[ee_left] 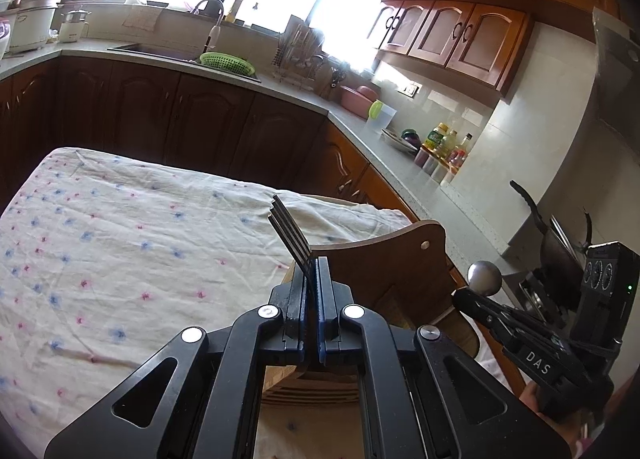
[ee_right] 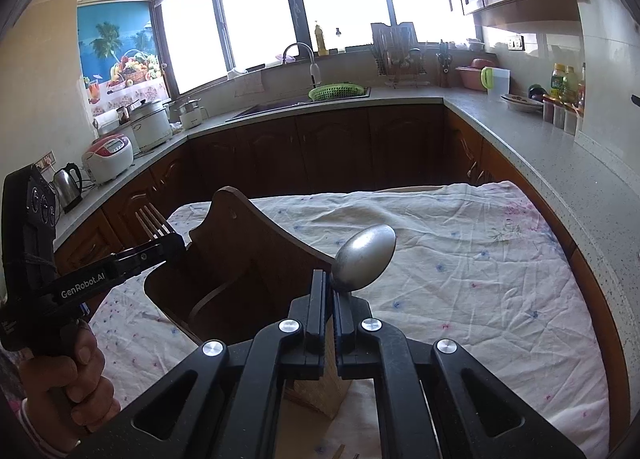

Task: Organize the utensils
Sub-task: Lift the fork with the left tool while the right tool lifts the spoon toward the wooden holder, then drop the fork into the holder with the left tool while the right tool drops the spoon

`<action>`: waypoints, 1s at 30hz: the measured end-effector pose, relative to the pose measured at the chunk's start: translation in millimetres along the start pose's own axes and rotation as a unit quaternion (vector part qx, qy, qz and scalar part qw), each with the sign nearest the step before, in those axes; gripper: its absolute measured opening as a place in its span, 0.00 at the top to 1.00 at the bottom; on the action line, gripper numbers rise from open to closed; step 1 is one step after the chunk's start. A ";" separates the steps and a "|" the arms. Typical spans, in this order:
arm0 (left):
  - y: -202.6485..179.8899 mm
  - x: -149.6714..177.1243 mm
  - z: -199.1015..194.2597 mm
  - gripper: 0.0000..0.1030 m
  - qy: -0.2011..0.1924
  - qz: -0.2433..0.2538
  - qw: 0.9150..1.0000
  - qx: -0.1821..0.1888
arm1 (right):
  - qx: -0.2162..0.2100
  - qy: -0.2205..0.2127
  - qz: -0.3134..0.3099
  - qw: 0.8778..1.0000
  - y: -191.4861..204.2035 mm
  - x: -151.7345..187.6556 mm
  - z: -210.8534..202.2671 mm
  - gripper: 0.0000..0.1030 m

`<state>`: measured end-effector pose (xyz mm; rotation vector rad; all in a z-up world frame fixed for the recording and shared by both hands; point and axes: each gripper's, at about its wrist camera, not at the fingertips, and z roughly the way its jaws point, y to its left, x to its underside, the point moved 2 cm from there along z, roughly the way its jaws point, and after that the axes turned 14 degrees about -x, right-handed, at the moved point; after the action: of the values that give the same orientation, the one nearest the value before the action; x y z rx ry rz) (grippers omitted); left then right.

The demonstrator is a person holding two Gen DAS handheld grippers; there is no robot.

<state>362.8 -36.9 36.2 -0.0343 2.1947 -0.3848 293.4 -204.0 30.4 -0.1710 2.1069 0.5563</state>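
Currently a fork (ee_left: 291, 233) stands tines-up, clamped in the left hand-held gripper (ee_left: 313, 283); a spoon (ee_right: 364, 257), bowl up, is pinched by the right hand-held gripper (ee_right: 329, 299). Both hover beside a wooden holder (ee_right: 240, 259) on the cloth-covered tabletop (ee_right: 480, 279).

"GenRobot.AI" on left hand-held gripper (ee_right: 176, 245)

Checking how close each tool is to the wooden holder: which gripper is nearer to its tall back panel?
Left. The left gripper, clamping a fork, sits right at the wooden holder back panel's edge. The right gripper, clamping a spoon, is over the holder's front side.
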 end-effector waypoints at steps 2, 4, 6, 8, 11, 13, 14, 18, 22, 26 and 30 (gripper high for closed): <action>-0.6 -0.9 0.5 0.97 0.000 0.002 1.000 -0.002 | 0.000 0.000 0.003 1.000 0.2 -0.6 -0.2 0.97; -1.7 -1.7 1.3 0.97 0.000 0.002 1.000 -0.003 | 0.000 0.000 0.004 1.000 0.3 -1.4 0.4 0.97; -3.0 -2.1 1.4 0.97 0.001 0.003 1.000 -0.004 | -0.002 0.001 0.008 1.000 0.0 -2.0 0.2 0.97; -4.0 -3.0 1.7 0.97 0.006 0.001 1.000 -0.006 | -0.005 -0.002 0.013 1.000 -0.5 -2.7 -0.9 0.92; -3.7 -4.3 -3.9 0.73 0.012 -0.002 1.000 -0.002 | -0.009 -0.012 0.019 1.000 -3.0 -3.0 -9.4 0.77; -2.0 -2.7 -15.1 0.48 0.001 -0.004 1.000 -0.008 | -0.015 -0.026 0.027 0.999 -4.3 -2.0 -19.8 0.53; -1.0 -1.5 -21.5 0.40 -0.005 -0.005 1.000 -0.010 | -0.015 -0.035 0.031 0.999 -5.2 -0.9 -26.1 0.48; 7.5 7.9 -46.9 0.27 -0.012 -0.016 1.000 -0.015 | -0.014 -0.057 0.059 0.997 -12.0 8.7 -51.3 0.32; 16.2 23.9 -76.2 0.17 -0.025 -0.028 0.999 -0.026 | -0.015 -0.079 0.078 0.994 -12.8 25.1 -79.9 0.15; 19.9 45.1 -105.5 0.11 -0.042 -0.018 0.998 -0.048 | -0.008 -0.094 0.081 0.992 -8.8 46.7 -108.1 0.06; 22.3 71.6 -126.7 0.10 -0.043 -0.013 0.997 -0.061 | 0.003 -0.098 0.092 0.991 -5.8 69.7 -130.7 0.05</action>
<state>222.3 5.9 45.7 -0.1437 2.1326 -0.2593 156.9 -261.9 33.5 0.0799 1.9430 0.6478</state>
